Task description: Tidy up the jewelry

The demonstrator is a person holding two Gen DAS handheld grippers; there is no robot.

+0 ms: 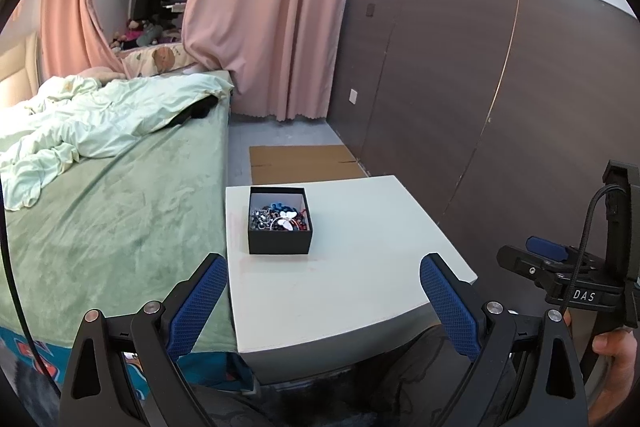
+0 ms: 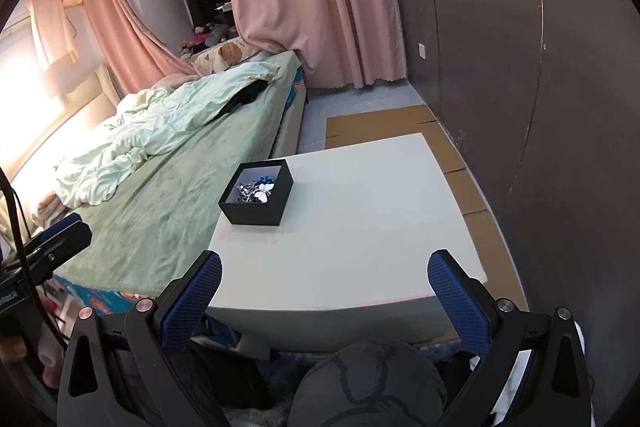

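A small black open box (image 1: 280, 241) stands on the white table (image 1: 352, 287) near its far left corner. It holds a heap of jewelry (image 1: 280, 218), with a white butterfly piece on top. The box (image 2: 256, 209) and jewelry (image 2: 256, 191) also show in the right wrist view. My left gripper (image 1: 323, 269) is open and empty, hovering over the table's near edge, short of the box. My right gripper (image 2: 325, 267) is open and empty, above the table's near edge (image 2: 340, 301). The right gripper also shows at the right edge of the left wrist view (image 1: 548, 251).
A bed with green sheet (image 1: 112, 211) and a rumpled pale duvet (image 1: 92, 119) lies directly left of the table. Pink curtains (image 1: 272, 11) hang behind. A dark panelled wall (image 1: 460, 87) runs along the right. Flat cardboard (image 1: 304, 163) lies on the floor beyond the table.
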